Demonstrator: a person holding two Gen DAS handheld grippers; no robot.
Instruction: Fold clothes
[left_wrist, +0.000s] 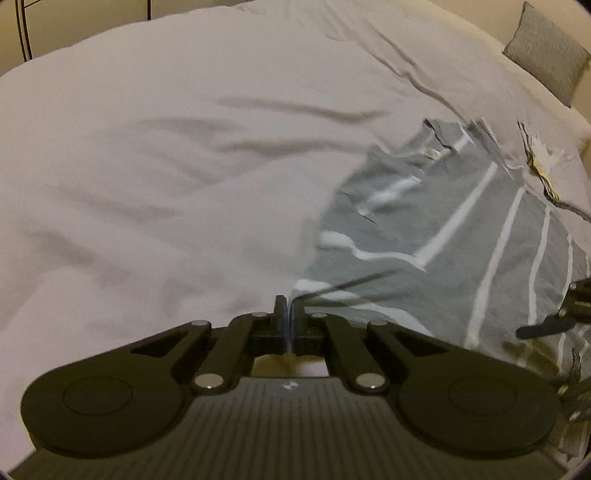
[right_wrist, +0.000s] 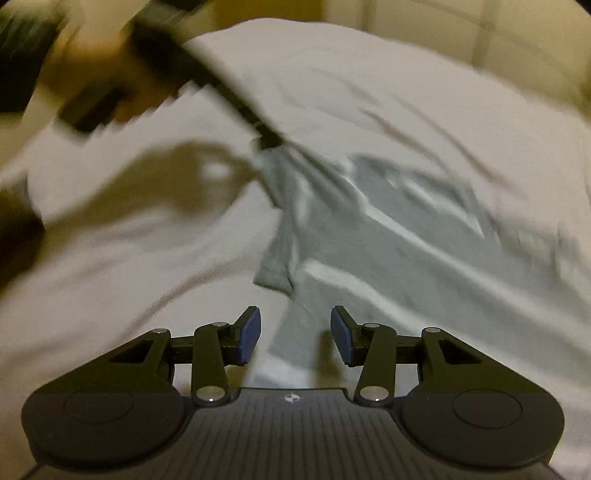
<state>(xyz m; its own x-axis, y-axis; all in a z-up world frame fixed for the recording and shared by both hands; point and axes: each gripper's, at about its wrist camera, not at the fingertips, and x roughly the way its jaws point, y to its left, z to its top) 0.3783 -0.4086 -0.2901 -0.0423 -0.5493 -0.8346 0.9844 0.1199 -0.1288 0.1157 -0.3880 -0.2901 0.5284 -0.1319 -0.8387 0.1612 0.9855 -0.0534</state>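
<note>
The left gripper (left_wrist: 287, 314), jaws clamped on the grey white-striped polo shirt's (left_wrist: 461, 229) near-left edge, seems mid-fold, while the right gripper (right_wrist: 295, 334) hovers open-jawed, likely needing a grip on the near hem.

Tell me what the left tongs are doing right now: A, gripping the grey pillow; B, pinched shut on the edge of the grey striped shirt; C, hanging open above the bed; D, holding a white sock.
B: the left tongs are closed with the edge of the grey striped shirt caught between them, while the right tongs stand open above it.
</note>
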